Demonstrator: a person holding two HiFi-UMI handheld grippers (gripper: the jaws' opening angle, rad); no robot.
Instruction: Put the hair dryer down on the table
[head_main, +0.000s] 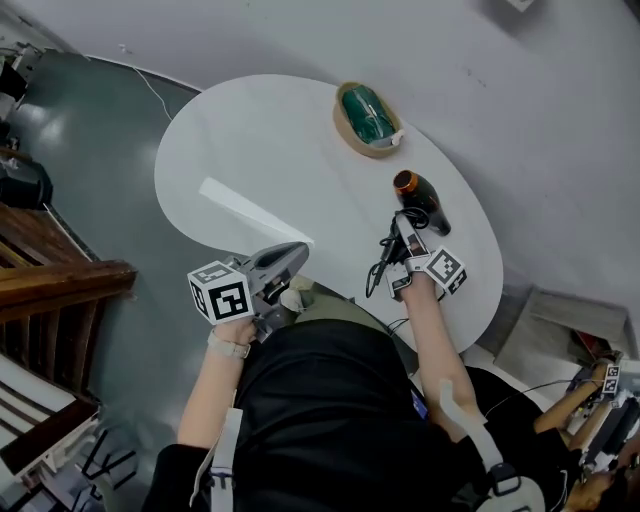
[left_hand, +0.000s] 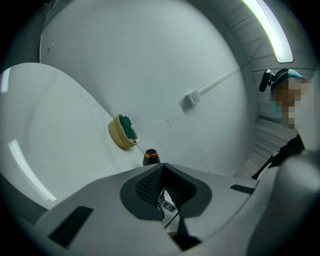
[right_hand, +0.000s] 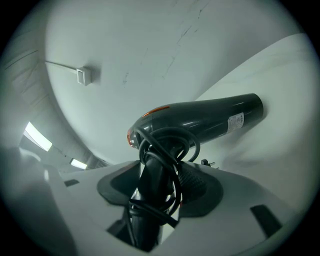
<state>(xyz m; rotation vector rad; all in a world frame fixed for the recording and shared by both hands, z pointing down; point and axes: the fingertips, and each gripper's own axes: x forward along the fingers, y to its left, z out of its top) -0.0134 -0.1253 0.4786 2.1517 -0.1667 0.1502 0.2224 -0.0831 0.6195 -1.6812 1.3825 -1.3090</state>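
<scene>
A black hair dryer (head_main: 422, 202) with an orange end is over the right part of the white oval table (head_main: 260, 150). My right gripper (head_main: 405, 230) is shut on its handle, and the black cord is wound round that handle. In the right gripper view the dryer's barrel (right_hand: 200, 120) lies crosswise just above the jaws (right_hand: 160, 172), low over the table (right_hand: 280, 100); I cannot tell whether it touches. My left gripper (head_main: 298, 252) hovers at the table's near edge, shut and empty (left_hand: 162, 172). Beyond it shows the dryer's end (left_hand: 150, 156).
A round woven basket (head_main: 368, 120) with a green thing inside stands at the table's far side, also in the left gripper view (left_hand: 122, 131). Wooden stairs (head_main: 50, 280) are at the left. A person (left_hand: 287, 95) is at the right, by gear on the floor (head_main: 600, 390).
</scene>
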